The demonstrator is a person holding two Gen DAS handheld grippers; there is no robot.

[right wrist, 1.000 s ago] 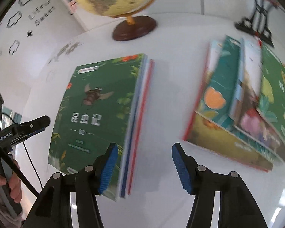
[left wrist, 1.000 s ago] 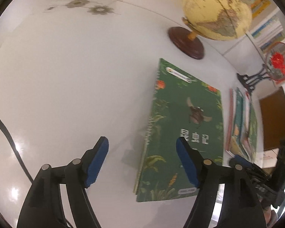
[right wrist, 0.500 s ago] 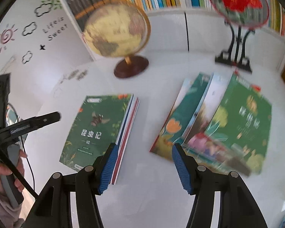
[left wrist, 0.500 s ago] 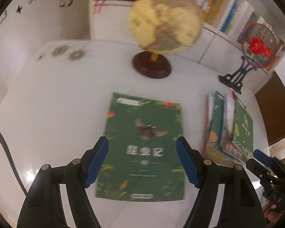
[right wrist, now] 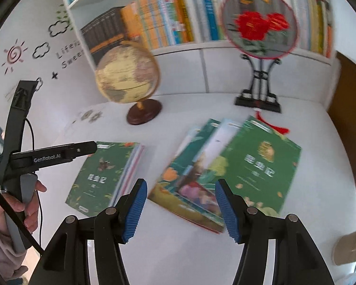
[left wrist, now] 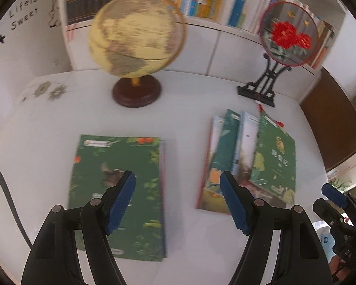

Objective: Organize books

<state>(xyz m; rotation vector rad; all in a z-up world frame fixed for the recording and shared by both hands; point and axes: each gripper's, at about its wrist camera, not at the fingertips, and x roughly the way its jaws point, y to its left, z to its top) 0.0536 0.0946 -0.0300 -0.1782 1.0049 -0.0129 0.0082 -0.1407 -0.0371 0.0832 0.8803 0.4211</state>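
White tabletop (left wrist: 47, 156) before bookshelf; left gripper (left wrist: 177, 200) and right gripper (right wrist: 180, 210) both half open, empty, above surface. Green stack (left wrist: 121, 190) lies squared at left, long axis toward globe (left wrist: 136, 35). Fanned books (right wrist: 227, 168) at right, spines splayed: judged next, square edges before lifting

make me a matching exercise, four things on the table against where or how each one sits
Things:
1. globe
2. round fan
3. neat book stack
4. fanned-out books

Places or states:
A. spread and overlapping, front right of the table
B. on a black stand, back right
C. squared up flat, front left
D. on a brown round base, back left

Pairs: 1-D, 2-B, 3-C, 4-A
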